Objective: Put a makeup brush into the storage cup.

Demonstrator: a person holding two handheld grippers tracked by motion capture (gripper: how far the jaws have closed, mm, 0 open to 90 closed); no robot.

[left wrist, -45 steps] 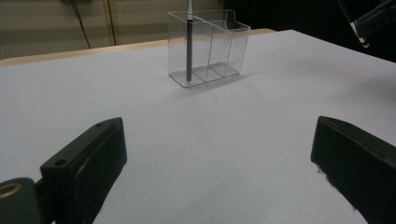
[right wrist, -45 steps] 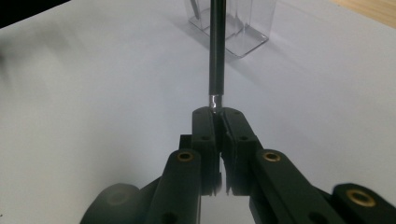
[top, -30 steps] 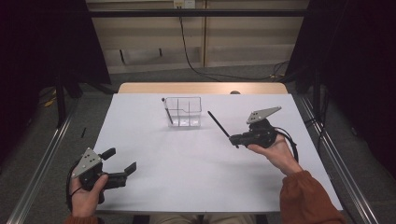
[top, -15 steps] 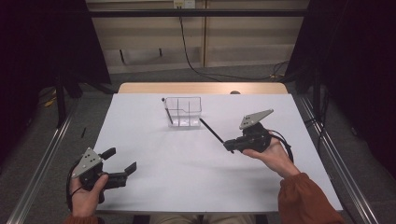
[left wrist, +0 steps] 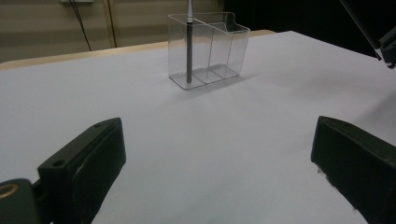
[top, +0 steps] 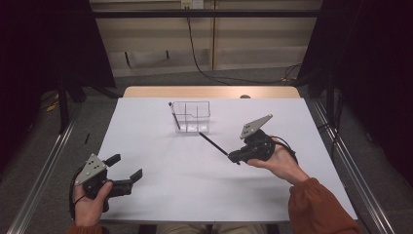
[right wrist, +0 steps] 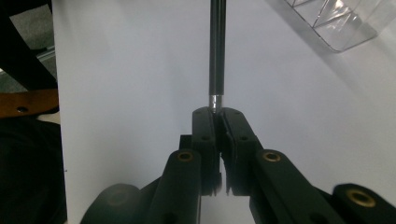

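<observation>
A clear three-compartment organizer (top: 191,117) (left wrist: 210,49) stands at the far middle of the white table (top: 146,136). A grey pen (top: 174,116) (left wrist: 189,46) stands upright in its left end compartment. My right gripper (top: 234,158) (right wrist: 217,114) is shut on the end of a black pen (top: 214,144) (right wrist: 217,51). That pen slants up and away, and its far tip is close to the organizer's near right corner. At the near left my left gripper (top: 127,165) (left wrist: 219,158) rests open with nothing between its wide-spread jaws.
The white sheet covers most of the table; a strip of bare wood (top: 209,91) shows at the far edge. Metal rails (top: 44,170) run along both sides of the table. A corner of the organizer (right wrist: 336,21) lies at the upper right of the right gripper view.
My right hand has shifted left and a little nearer with the black pen, whose tip has dropped toward the organizer's front. The left hand has stayed still.
</observation>
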